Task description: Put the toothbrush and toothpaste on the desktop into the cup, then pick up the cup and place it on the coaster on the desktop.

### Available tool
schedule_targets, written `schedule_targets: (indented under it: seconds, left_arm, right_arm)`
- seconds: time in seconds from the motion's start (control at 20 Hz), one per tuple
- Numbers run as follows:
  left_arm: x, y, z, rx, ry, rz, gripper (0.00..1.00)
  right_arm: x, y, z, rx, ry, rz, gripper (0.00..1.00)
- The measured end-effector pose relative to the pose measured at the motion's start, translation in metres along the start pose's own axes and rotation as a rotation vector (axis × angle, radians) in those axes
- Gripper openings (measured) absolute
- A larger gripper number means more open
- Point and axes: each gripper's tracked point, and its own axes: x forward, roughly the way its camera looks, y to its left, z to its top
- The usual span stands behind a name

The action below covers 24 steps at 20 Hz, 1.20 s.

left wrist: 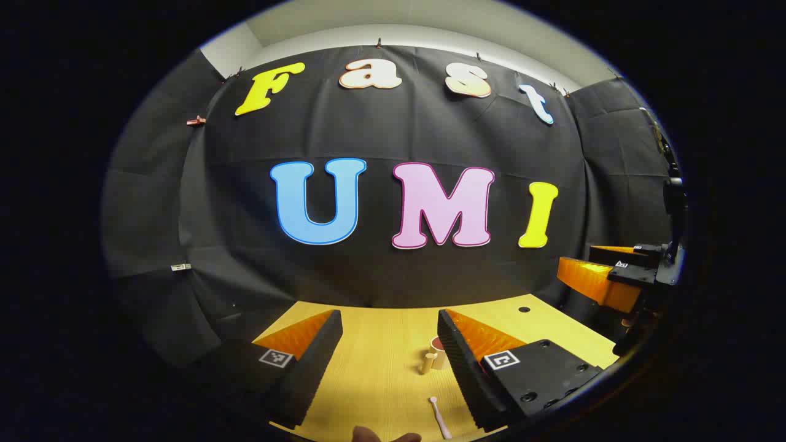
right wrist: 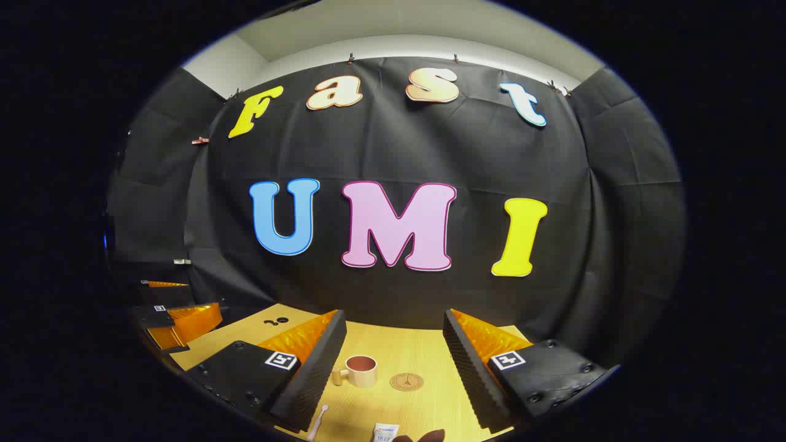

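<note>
Nothing done yet: both claws held open and empty above the tabletop.

The wooden tabletop (right wrist: 424, 356) carries everything untouched. In the right gripper view the cup (right wrist: 360, 370) stands empty at centre, the round coaster (right wrist: 406, 382) just beside it at 3 o'clock, the toothbrush (right wrist: 317, 422) at 7 o'clock of the cup and the toothpaste (right wrist: 385, 433) at 5 o'clock. The right claw (right wrist: 393, 374) and left claw (left wrist: 387, 362) hover level, facing the wall, fingers wide apart. All steps remain.
</note>
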Motion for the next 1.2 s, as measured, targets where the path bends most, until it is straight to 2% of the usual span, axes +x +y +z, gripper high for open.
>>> schedule_targets:
  seconds: [0.75,1.0,1.2]
  left_arm:
    - [0.013,0.000,-0.014,0.007,0.042,0.014,0.97]
    - [0.014,0.002,-0.024,0.004,0.066,0.020,0.97]
    - [0.012,0.001,-0.036,-0.001,0.096,0.022,0.97]
  right_arm:
    - [0.013,-0.001,-0.016,0.008,0.047,0.004,0.97]
    - [0.015,-0.002,-0.035,0.017,0.104,0.004,0.97]
    - [0.014,-0.001,-0.067,0.018,0.190,0.007,0.97]
